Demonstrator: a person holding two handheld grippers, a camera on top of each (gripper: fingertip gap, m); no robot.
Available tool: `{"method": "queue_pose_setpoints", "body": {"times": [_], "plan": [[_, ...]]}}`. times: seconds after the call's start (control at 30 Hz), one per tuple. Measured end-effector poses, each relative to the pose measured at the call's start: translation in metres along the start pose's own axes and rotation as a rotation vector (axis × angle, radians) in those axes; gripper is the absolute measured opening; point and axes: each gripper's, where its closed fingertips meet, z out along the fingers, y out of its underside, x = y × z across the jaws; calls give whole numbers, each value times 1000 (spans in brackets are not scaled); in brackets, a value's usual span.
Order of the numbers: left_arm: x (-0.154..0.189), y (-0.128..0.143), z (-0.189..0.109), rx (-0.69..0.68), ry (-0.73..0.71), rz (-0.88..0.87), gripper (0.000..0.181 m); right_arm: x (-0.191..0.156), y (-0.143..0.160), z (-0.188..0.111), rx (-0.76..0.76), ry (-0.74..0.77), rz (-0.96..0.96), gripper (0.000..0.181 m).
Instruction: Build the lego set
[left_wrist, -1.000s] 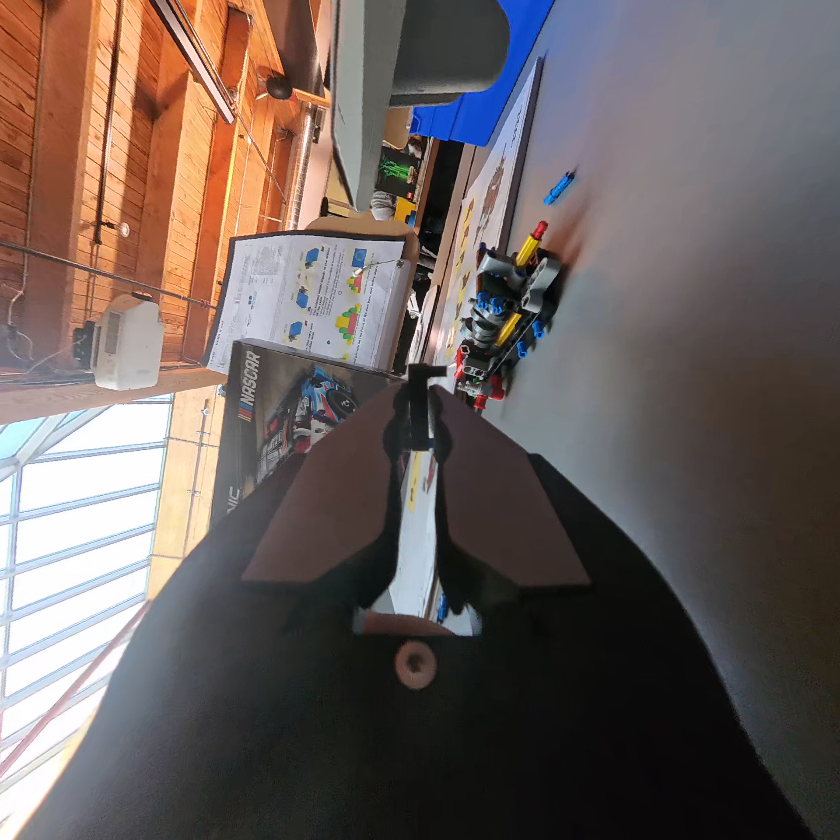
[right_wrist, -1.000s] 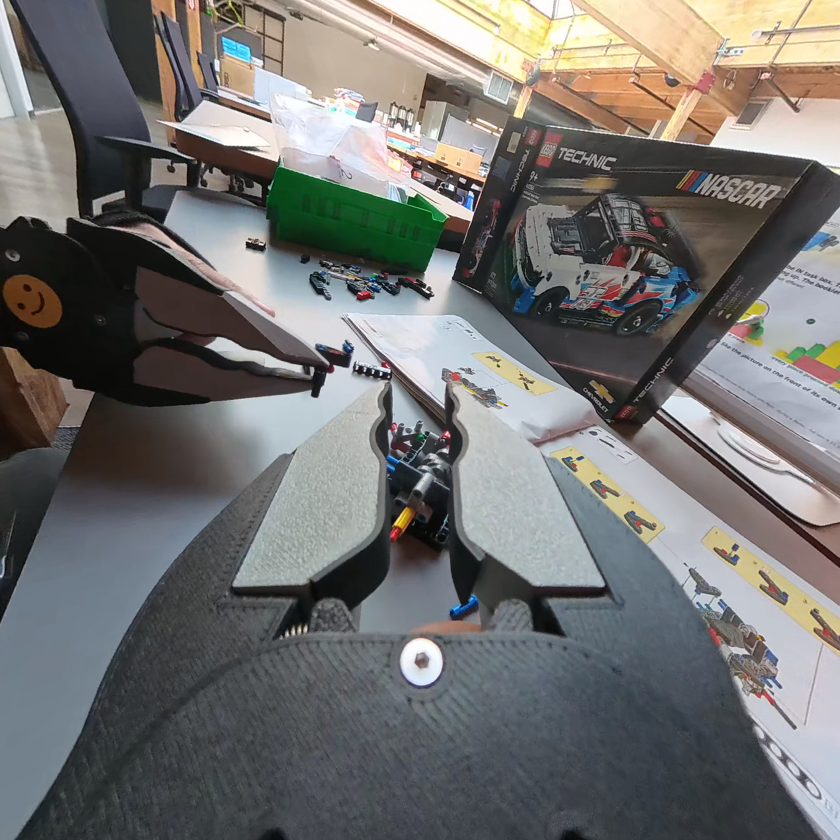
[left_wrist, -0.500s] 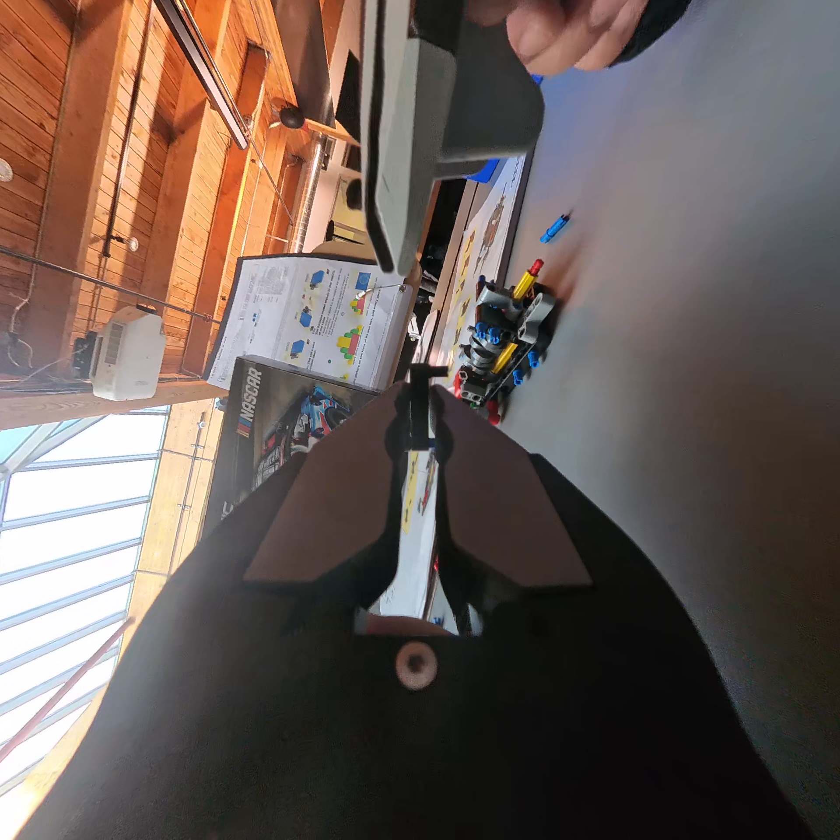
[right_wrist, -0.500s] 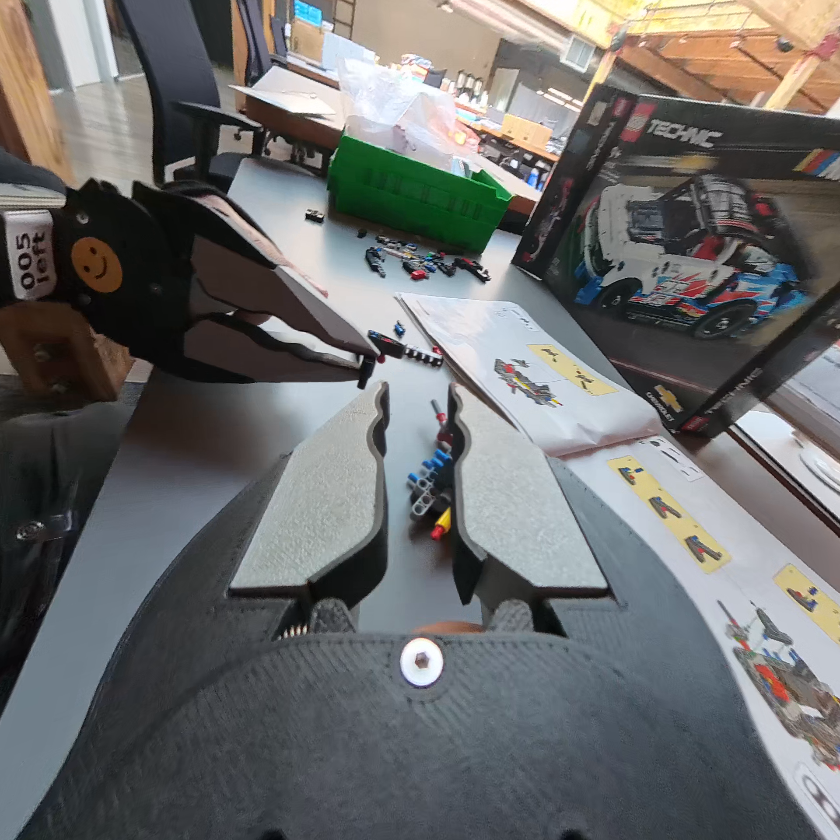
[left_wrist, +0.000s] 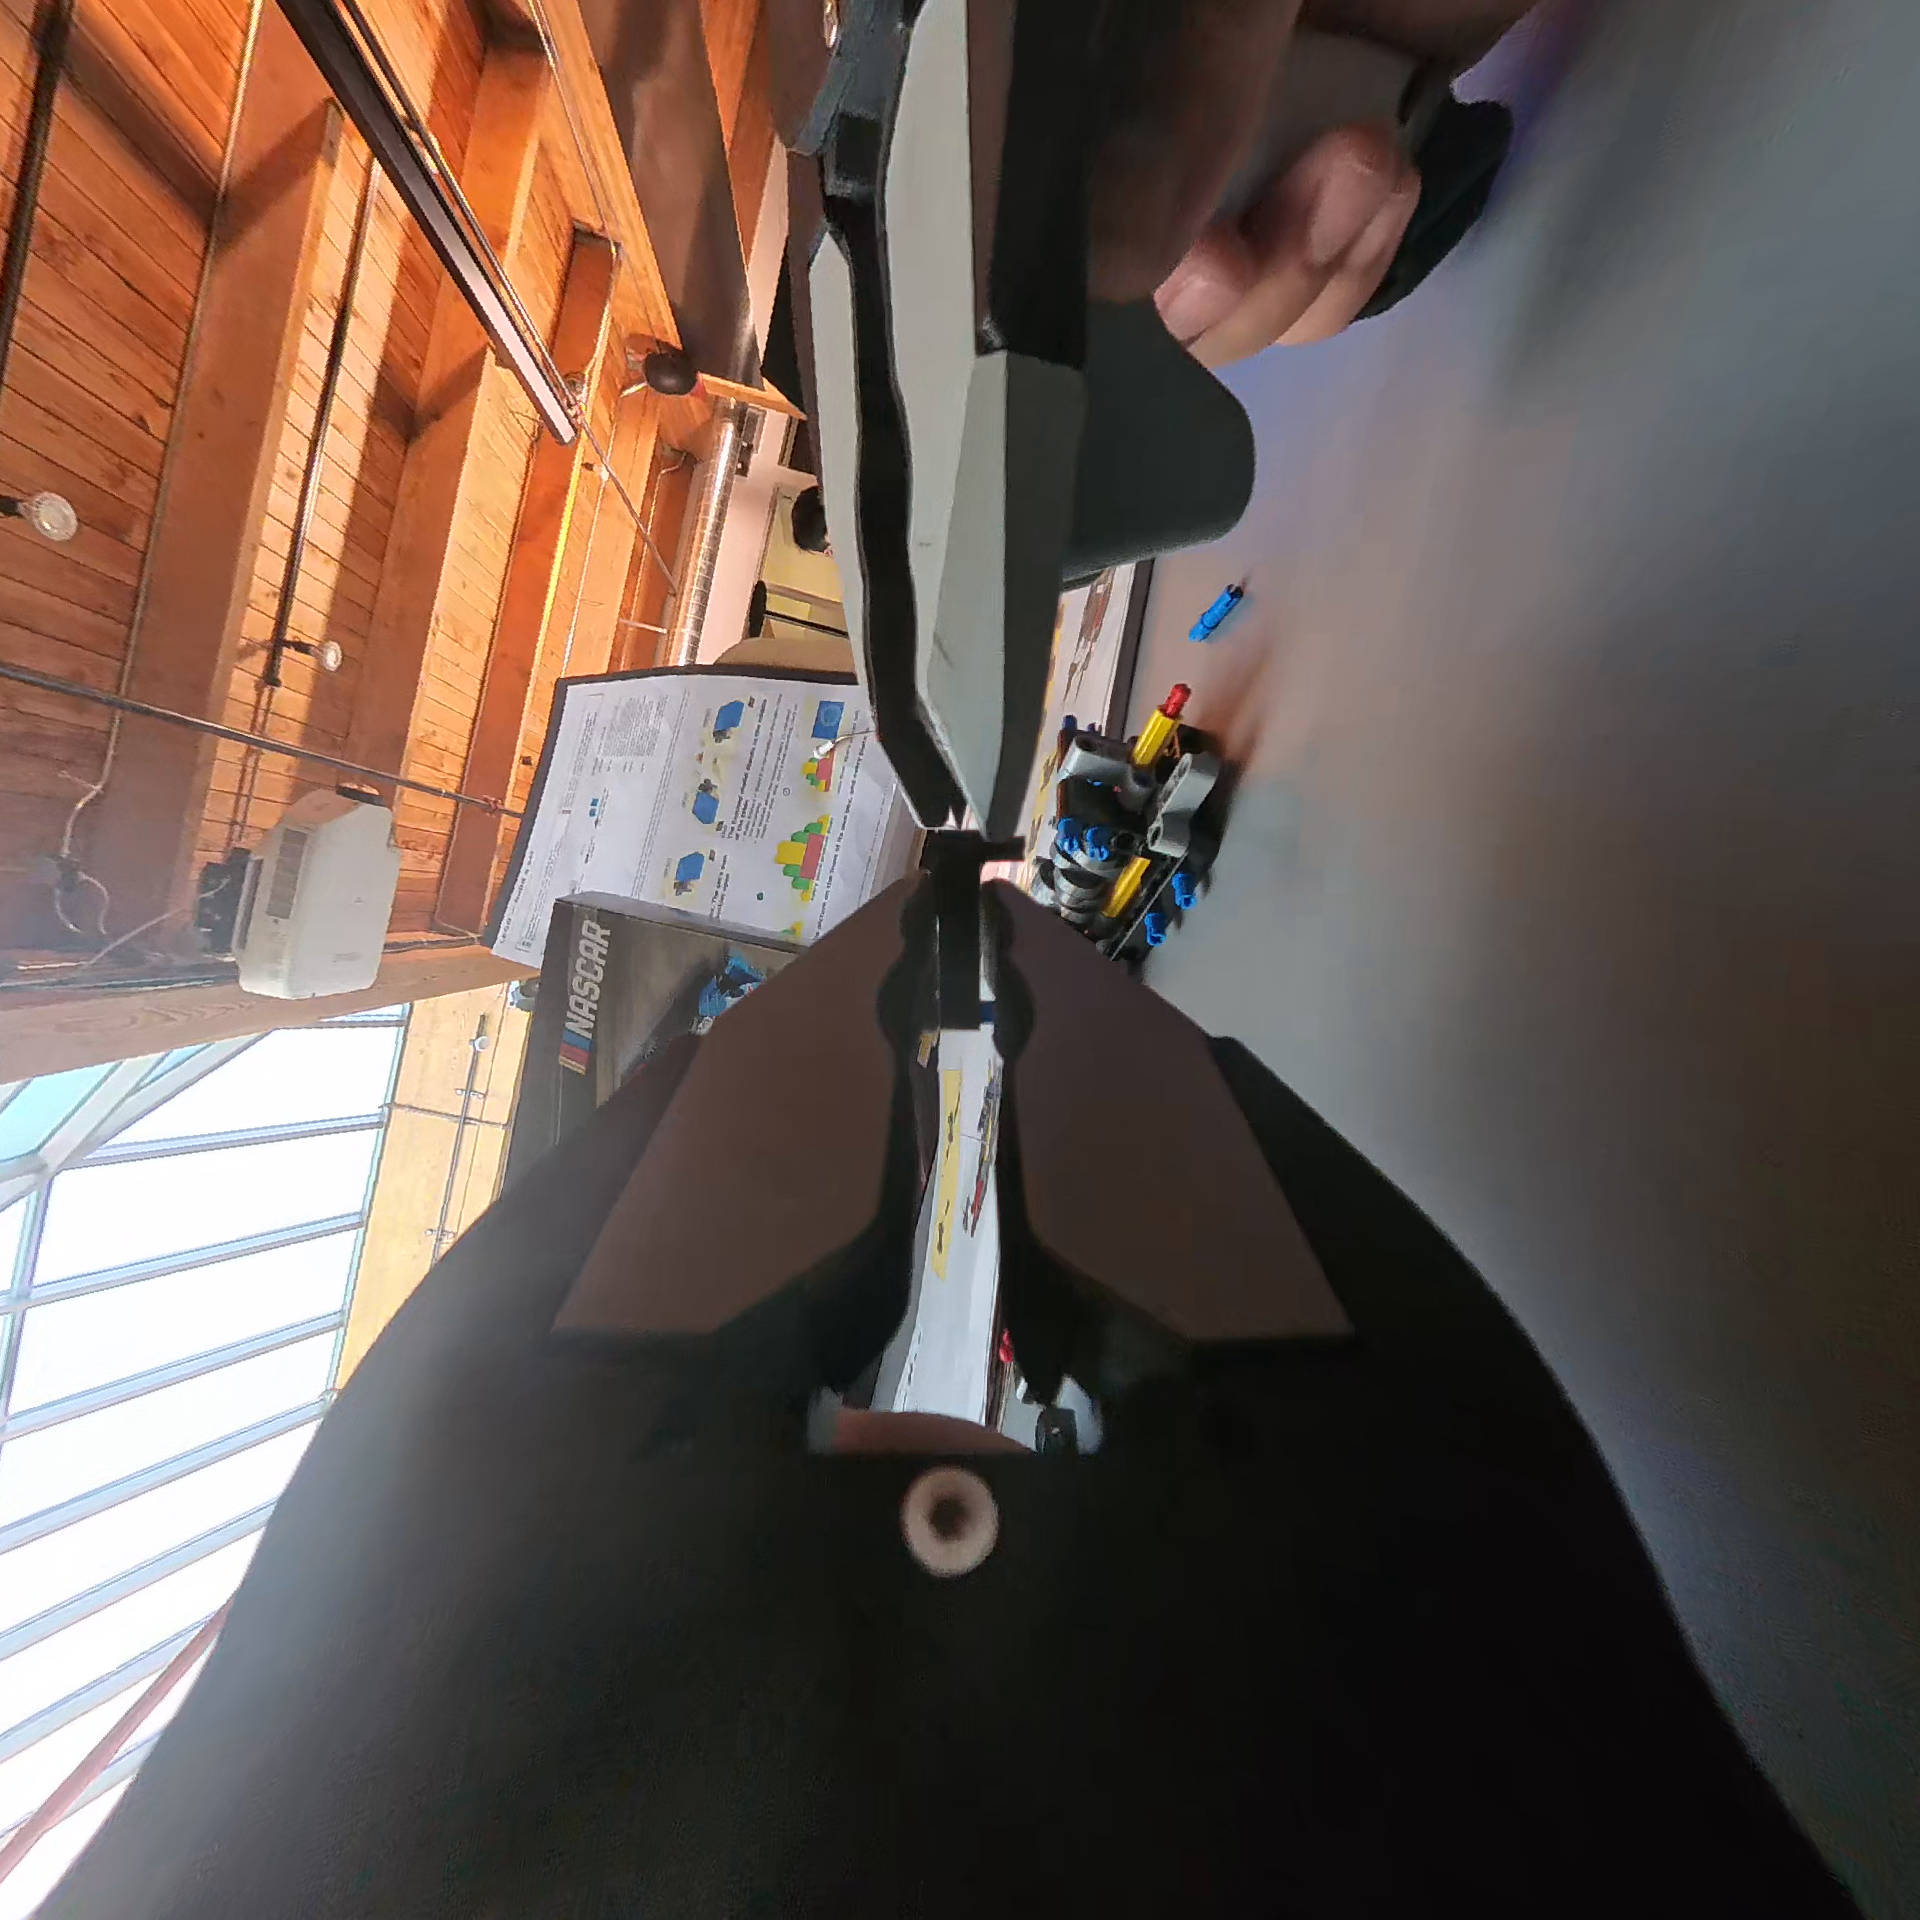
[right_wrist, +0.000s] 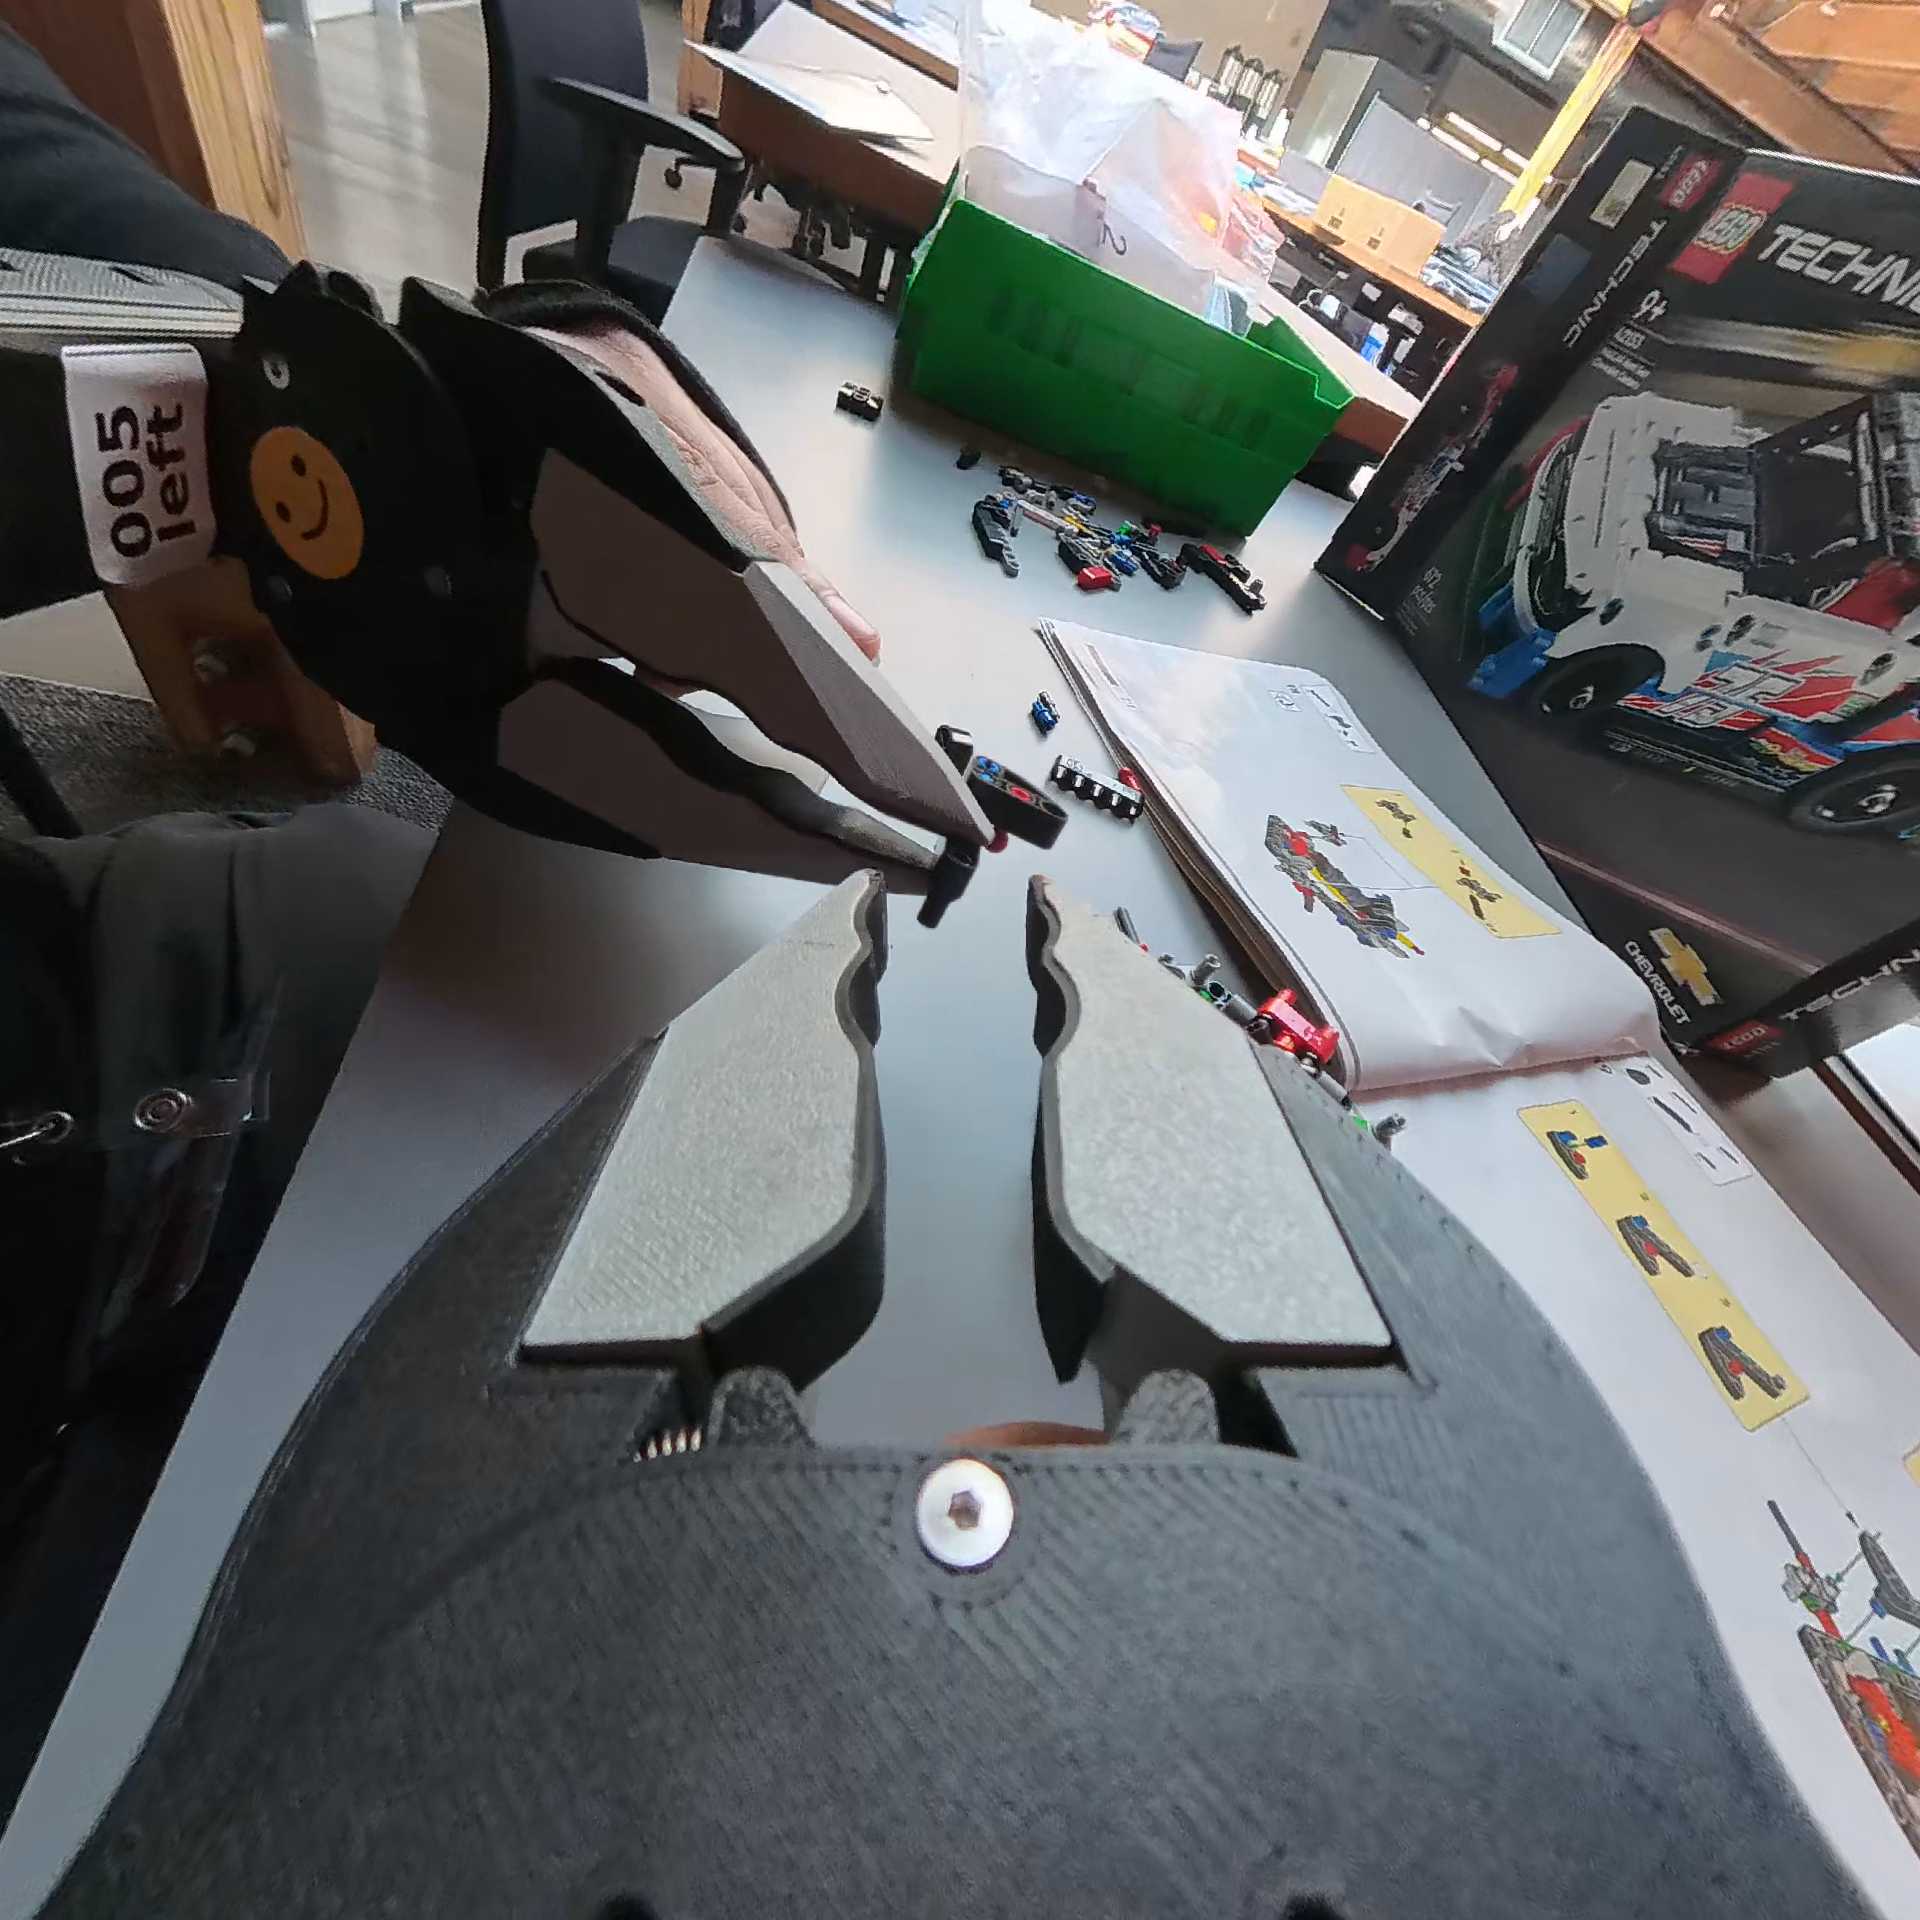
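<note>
My left gripper (left_wrist: 958, 906) is shut on a small black lego pin (left_wrist: 961, 935) and holds it above the grey table (left_wrist: 1558, 1039). In the right wrist view the left gripper (right_wrist: 961, 844) comes in from the left with the pin (right_wrist: 948, 883) sticking out of its tips. My right gripper (right_wrist: 956, 902) is open and empty, with its jaws on either side of the pin and just short of it. In the left wrist view its tips (left_wrist: 951, 821) sit right above the pin. The part-built lego assembly (left_wrist: 1127, 842) lies on the table beyond, partly hidden behind my right finger (right_wrist: 1288, 1023).
An open instruction booklet (right_wrist: 1299, 790) and sheets lie at the right, with the lego box (right_wrist: 1683, 468) standing behind. A green bin (right_wrist: 1091, 364) stands at the back, with loose parts (right_wrist: 1101, 540) in front. Short black beams (right_wrist: 1096, 795) lie near the booklet. A blue pin (left_wrist: 1214, 613) lies apart. Less than 4 cm separates the two grippers' tips.
My right gripper has swung left, away from the assembly, and closed in on the pin in my left gripper. The left gripper has kept its grip on the pin.
</note>
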Motion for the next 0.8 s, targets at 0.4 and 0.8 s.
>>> {"method": "queue_pose_setpoints", "body": {"times": [0.4, 0.8], "plan": [[1, -3, 0, 10, 6, -37, 5, -11, 3, 3, -28, -47, -18, 25], [4, 1, 1, -8, 17, -55, 4, -9, 4, 2, -26, -44, -5, 26]]}}
